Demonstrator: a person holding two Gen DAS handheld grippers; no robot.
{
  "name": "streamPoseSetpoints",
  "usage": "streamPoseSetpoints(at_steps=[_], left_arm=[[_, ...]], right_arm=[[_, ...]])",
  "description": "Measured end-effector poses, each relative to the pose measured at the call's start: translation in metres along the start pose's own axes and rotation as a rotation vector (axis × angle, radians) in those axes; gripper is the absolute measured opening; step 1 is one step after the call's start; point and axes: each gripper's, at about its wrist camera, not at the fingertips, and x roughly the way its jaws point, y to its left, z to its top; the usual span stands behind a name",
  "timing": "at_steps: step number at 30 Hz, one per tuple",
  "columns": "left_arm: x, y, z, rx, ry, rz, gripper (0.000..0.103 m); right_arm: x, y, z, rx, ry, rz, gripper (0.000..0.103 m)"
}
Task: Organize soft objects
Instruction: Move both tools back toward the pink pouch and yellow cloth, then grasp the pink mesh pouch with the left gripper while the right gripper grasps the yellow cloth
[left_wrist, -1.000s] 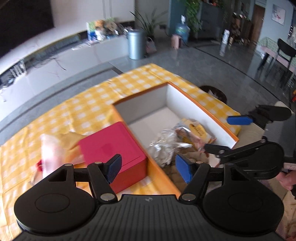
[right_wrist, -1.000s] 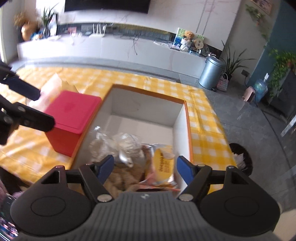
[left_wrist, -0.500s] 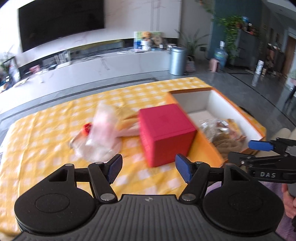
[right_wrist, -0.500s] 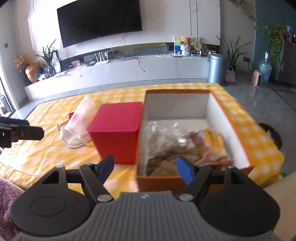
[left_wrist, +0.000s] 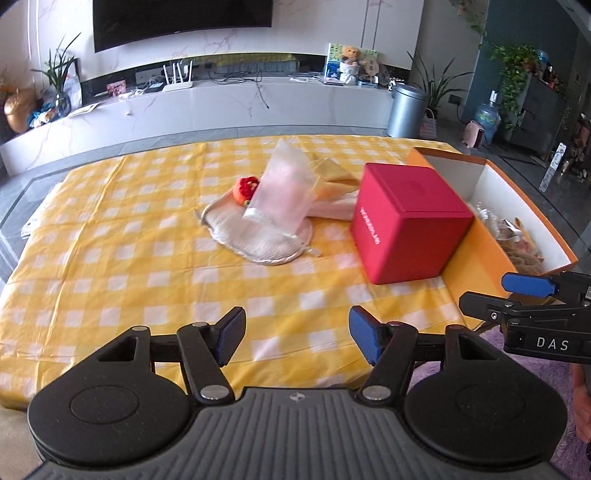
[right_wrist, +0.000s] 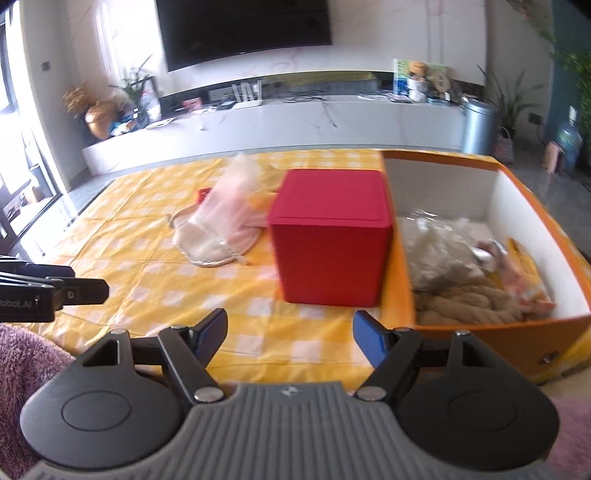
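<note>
A: Why are soft pouches left on the surface, beside red box?

B: Not yet collected; orange box half filled. Left gripper, right gripper held wide, nothing gripped

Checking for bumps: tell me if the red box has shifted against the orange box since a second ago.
No. The red box sits against the orange box's left wall as before.

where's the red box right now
The red box stands on the yellow checked tablecloth, right of centre in the left wrist view, between the orange tray and the pile of sheer pouches.
</note>
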Motion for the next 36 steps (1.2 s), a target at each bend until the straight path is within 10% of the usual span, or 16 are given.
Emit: streamPoseSetpoints(at_steps=[16,36], left_arm=[[0.024,0.048,0.010,-0.014,-0.081,0.042,0.068],[0.112,0.042,0.080,0.238,-0.056,-0.088,0.071]], right_arm=[[0.067,0.062,0.023,-0.165,0.002,0.041,0.074],[0.145,0.077,0.123,-0.445,0.099,0.059,0.068]])
